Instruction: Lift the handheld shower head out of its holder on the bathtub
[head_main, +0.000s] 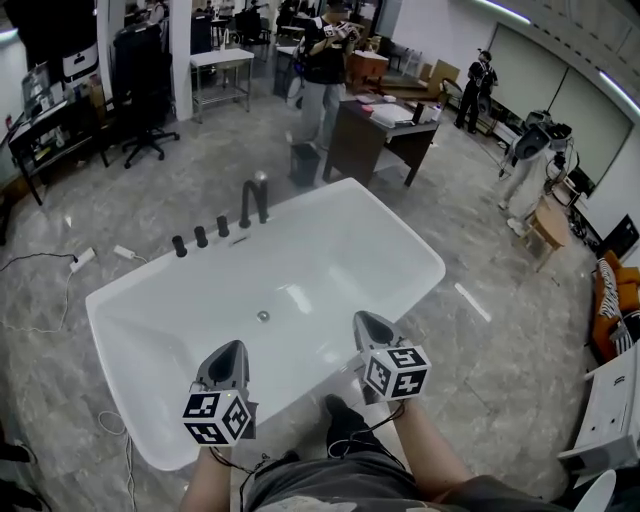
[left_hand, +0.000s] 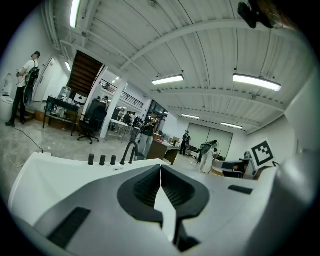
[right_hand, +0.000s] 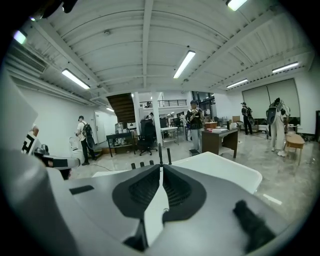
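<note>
A white bathtub (head_main: 330, 250) fills the middle of the head view. On its far rim stand a black spout and beside it the upright black handheld shower head (head_main: 262, 197) in its holder, with three black knobs (head_main: 201, 237) to their left. The left gripper view shows the shower head (left_hand: 134, 149) far ahead across the tub, and so does the right gripper view (right_hand: 169, 155). My left gripper (head_main: 232, 349) (left_hand: 161, 168) and right gripper (head_main: 362, 319) (right_hand: 161, 168) hover over the tub's near rim, both shut and empty, well short of the fittings.
Beyond the tub stand a dark bin (head_main: 305, 162), a brown desk (head_main: 385, 135) and a person. An office chair (head_main: 145, 125) is at the back left. A power strip with cables (head_main: 82, 260) lies on the floor to the left. More people stand at the far right.
</note>
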